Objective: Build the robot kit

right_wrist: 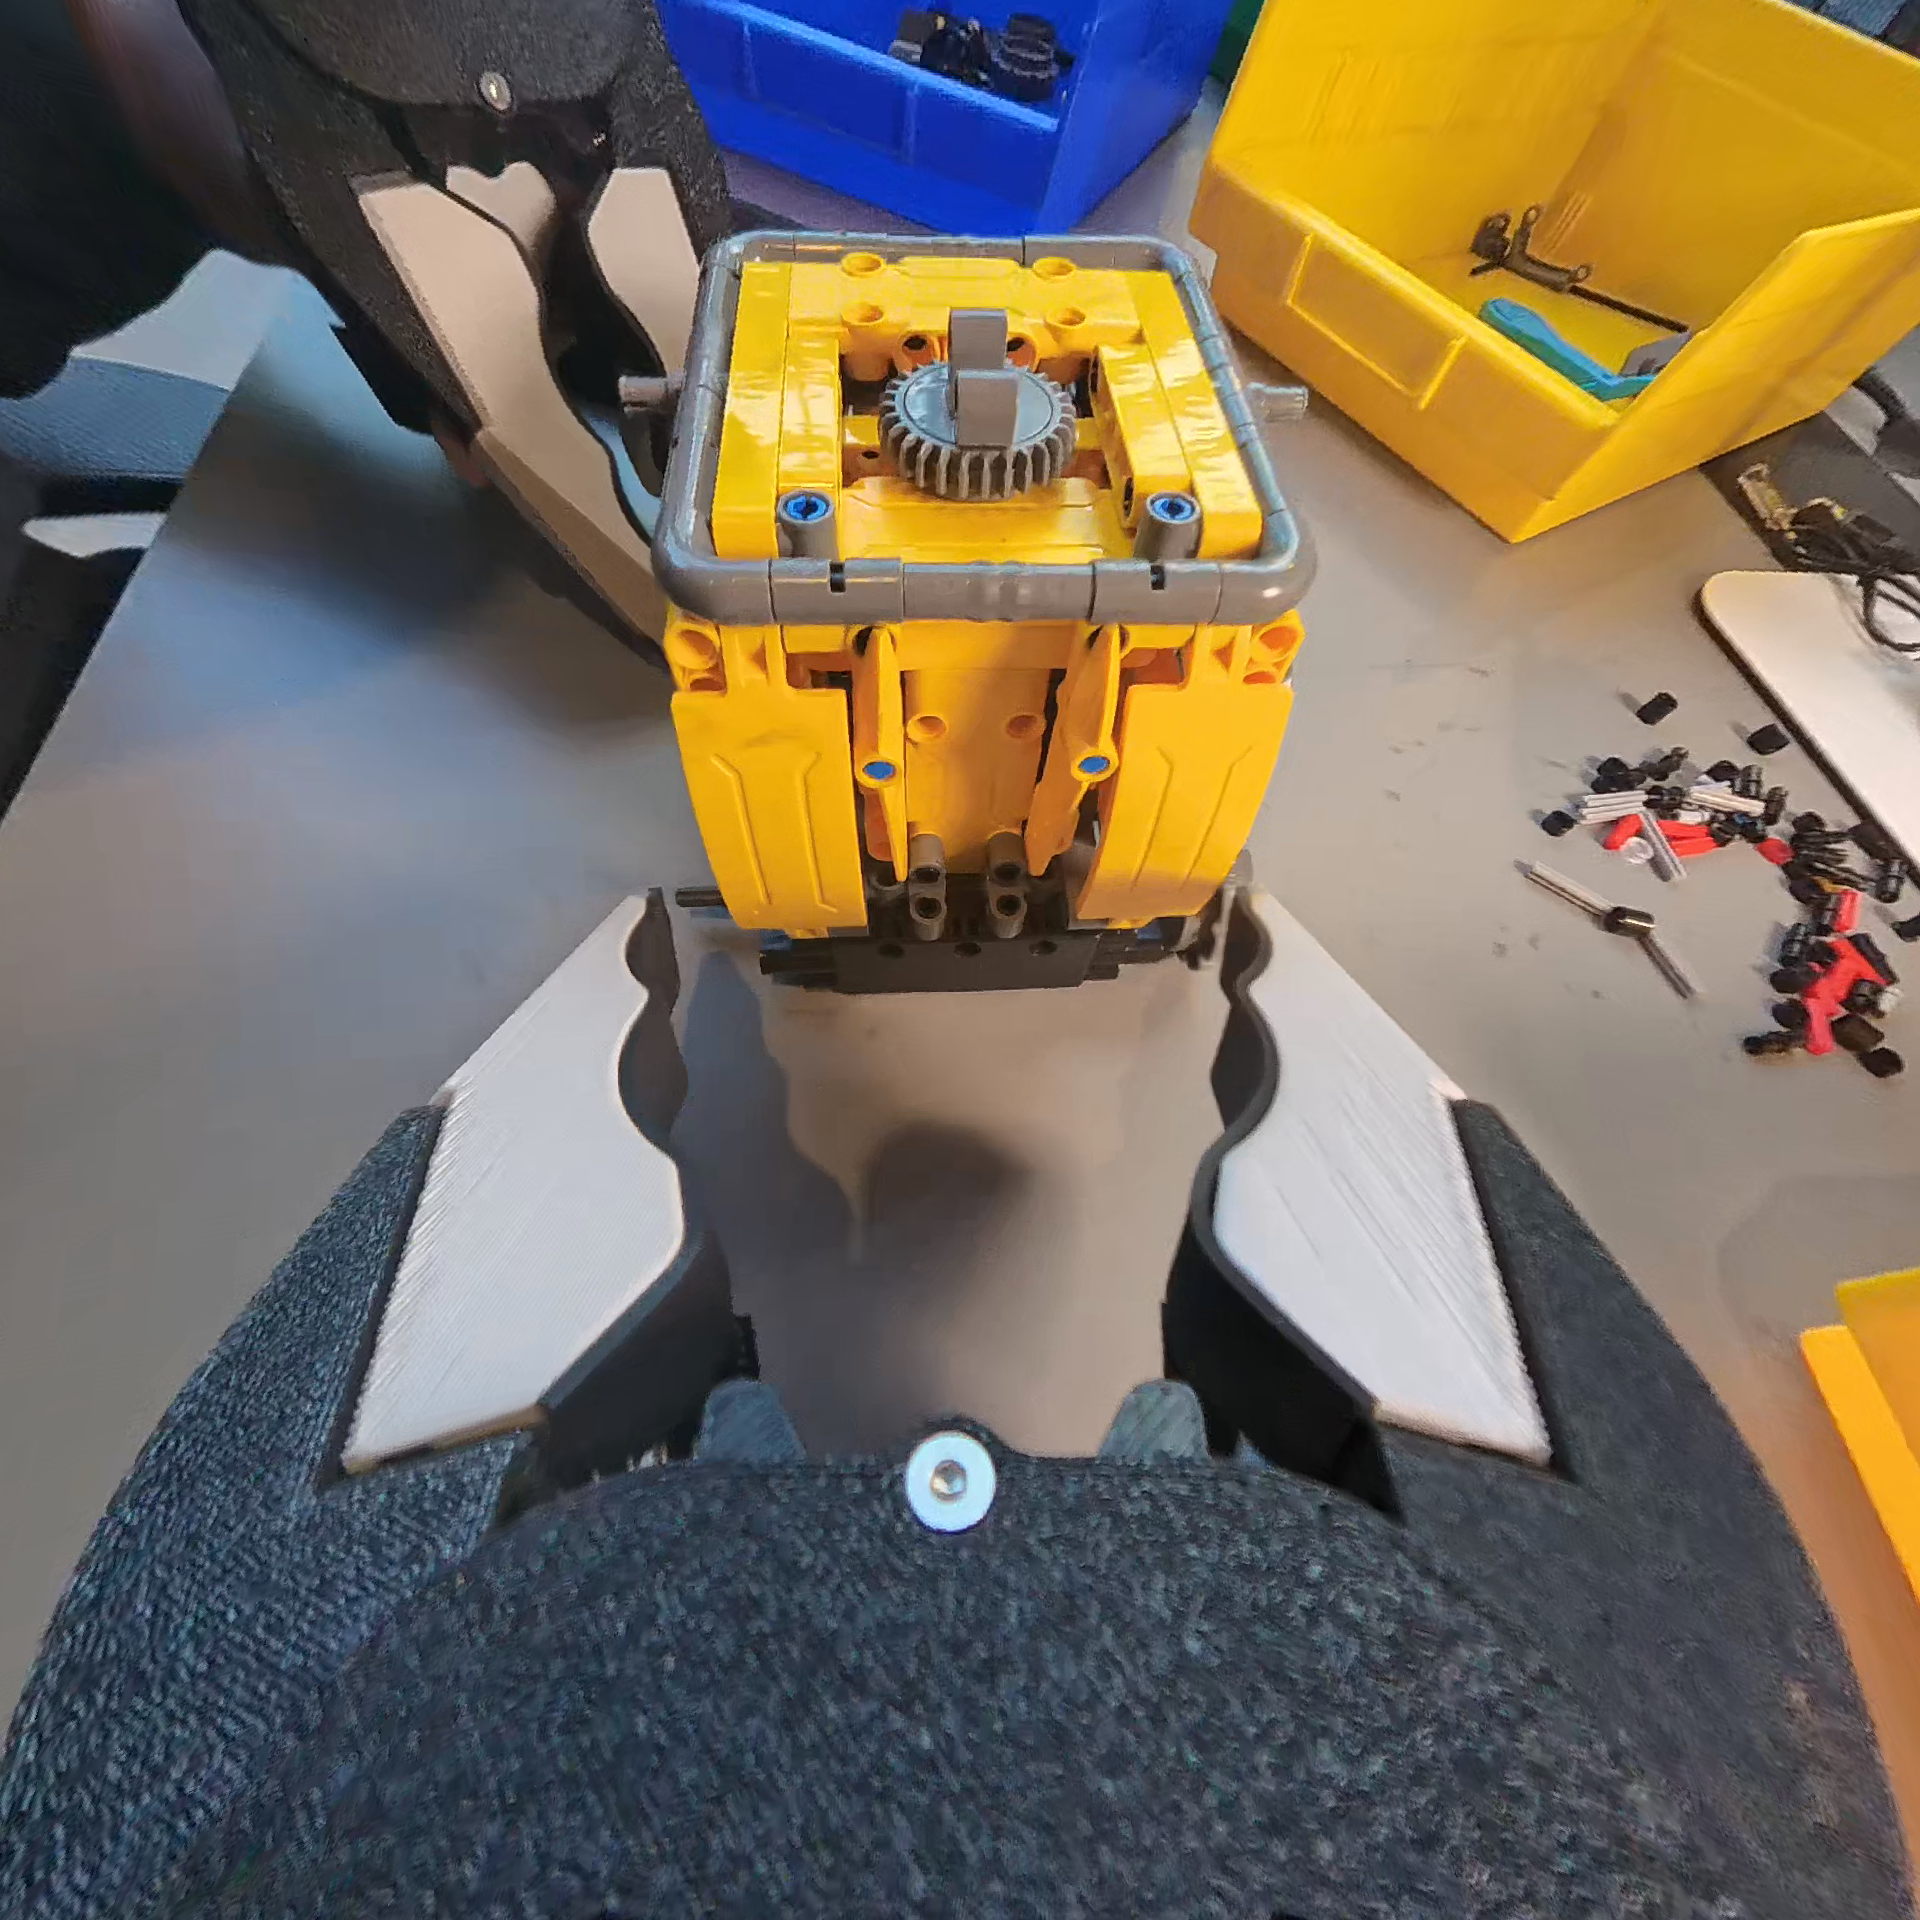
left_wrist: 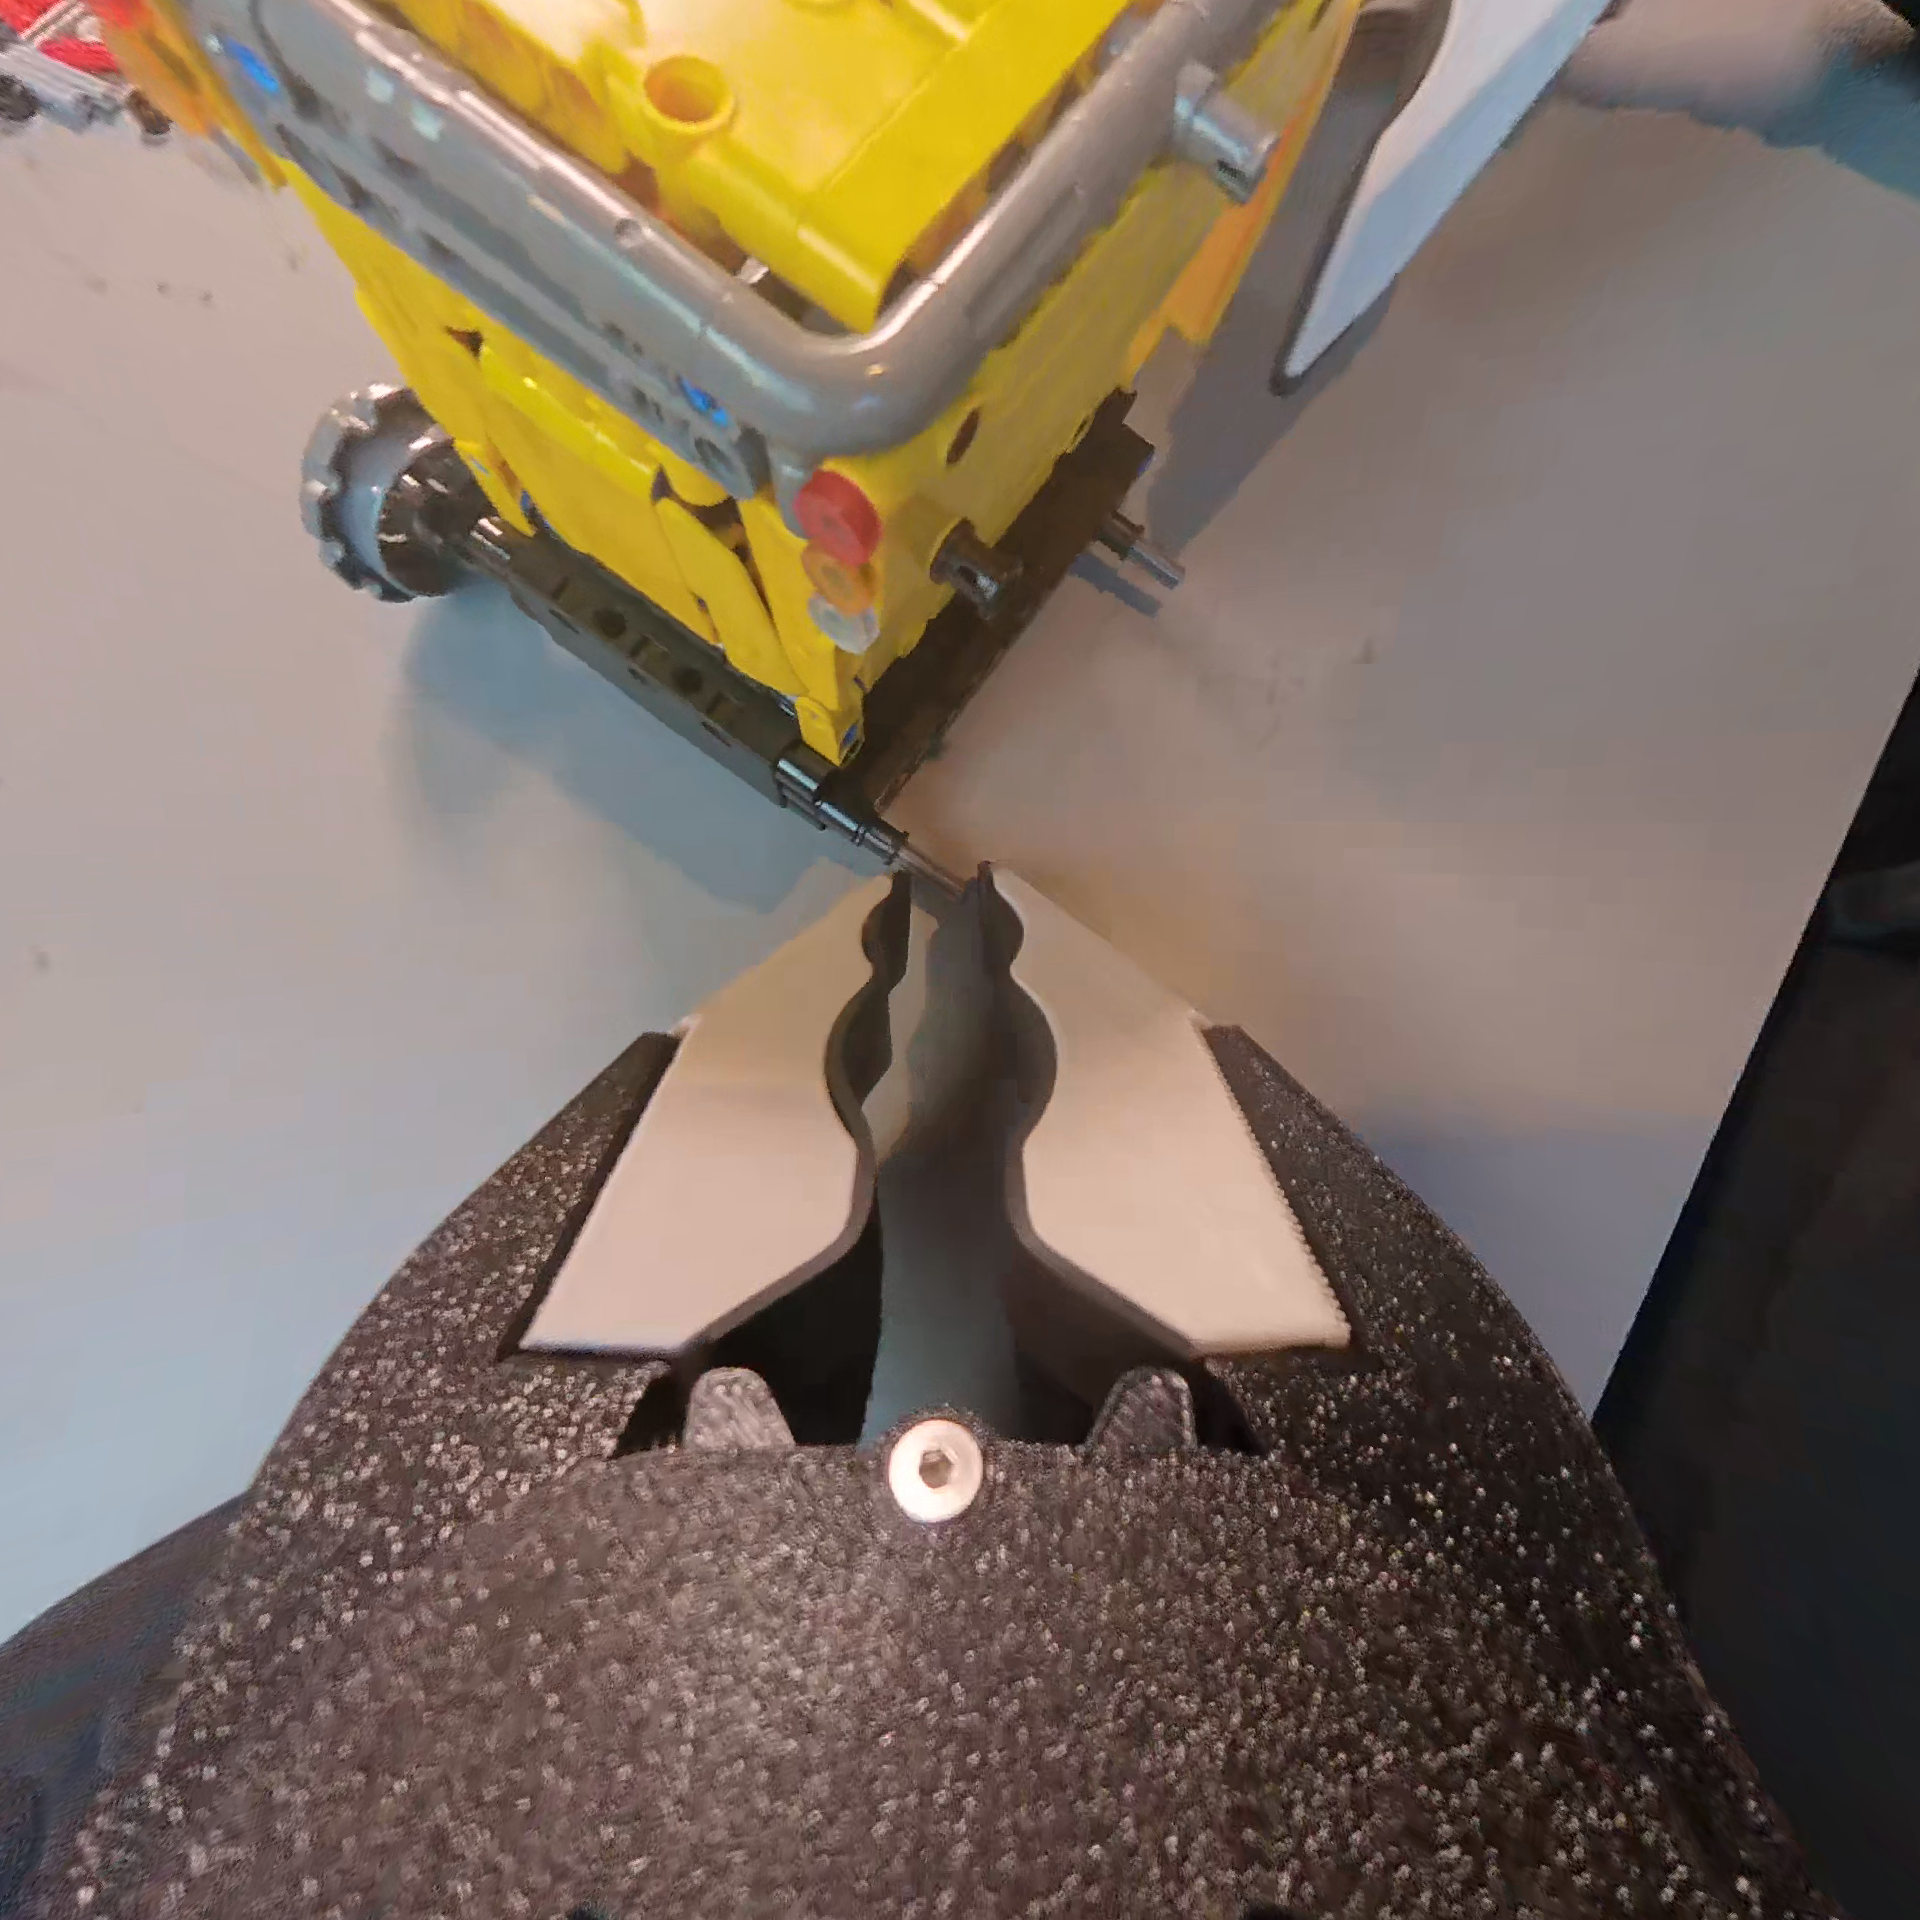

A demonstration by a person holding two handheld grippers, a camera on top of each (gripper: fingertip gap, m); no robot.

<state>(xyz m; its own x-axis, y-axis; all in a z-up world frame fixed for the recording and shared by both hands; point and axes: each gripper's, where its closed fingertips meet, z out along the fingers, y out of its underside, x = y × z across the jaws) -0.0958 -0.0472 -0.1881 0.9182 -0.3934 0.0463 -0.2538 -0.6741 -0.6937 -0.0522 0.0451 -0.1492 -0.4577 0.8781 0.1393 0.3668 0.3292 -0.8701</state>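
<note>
A yellow brick-built model [right_wrist: 977, 727] with a grey rail frame and a grey gear [right_wrist: 977, 436] on top stands on the grey table. My right gripper [right_wrist: 945, 909] is open, and its fingertips flank the model's black base on both sides. In the left wrist view the model [left_wrist: 623, 540] is seen from a corner. My left gripper [left_wrist: 940, 881] is closed to a narrow gap, pinching the tip of a thin black axle [left_wrist: 862, 826] that sticks out of the base corner. The left gripper's fingers [right_wrist: 540, 488] also show behind the model's left side.
A blue bin [right_wrist: 935, 114] and a yellow bin [right_wrist: 1558, 260] with parts stand behind the model. A pile of small black, red and grey pieces [right_wrist: 1745, 831] lies to the right. Yellow sheets [right_wrist: 1870, 1403] lie at the right edge. The table edge [left_wrist: 1766, 935] runs close by.
</note>
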